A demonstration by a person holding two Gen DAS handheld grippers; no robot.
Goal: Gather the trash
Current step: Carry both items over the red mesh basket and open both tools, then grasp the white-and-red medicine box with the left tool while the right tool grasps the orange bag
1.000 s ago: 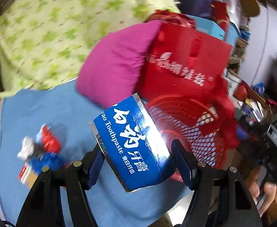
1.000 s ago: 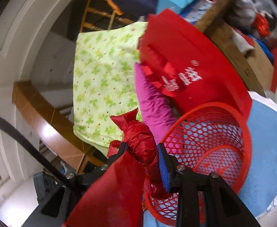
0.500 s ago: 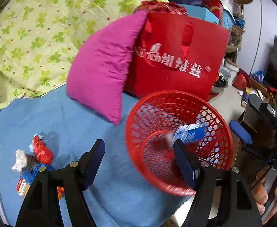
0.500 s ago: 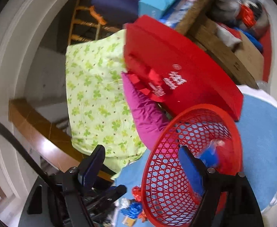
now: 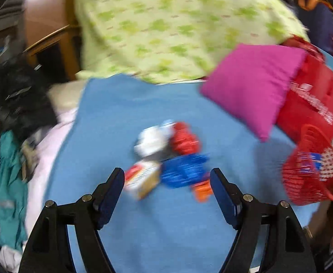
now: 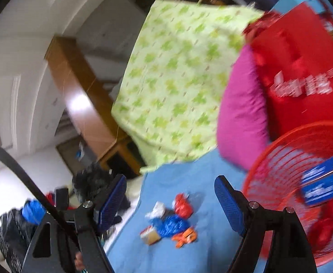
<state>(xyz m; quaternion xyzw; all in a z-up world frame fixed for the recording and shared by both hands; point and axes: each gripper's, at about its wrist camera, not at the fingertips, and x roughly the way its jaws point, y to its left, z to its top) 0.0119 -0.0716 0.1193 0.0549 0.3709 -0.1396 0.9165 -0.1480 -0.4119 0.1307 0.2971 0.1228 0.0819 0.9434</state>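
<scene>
Two claw-mounted fisheyes, left angled down, right nearly level, both over the blue blanket.

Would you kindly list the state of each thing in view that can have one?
left gripper: open, empty, jaws just opened wider.
right gripper: open, empty, jaws just opened.
red mesh basket: tilted, holding the toothpaste box.
blue toothpaste box: inside the basket.
trash pile: loose on the blue blanket, not yet collected.
red gift bag: upright behind the basket.
</scene>
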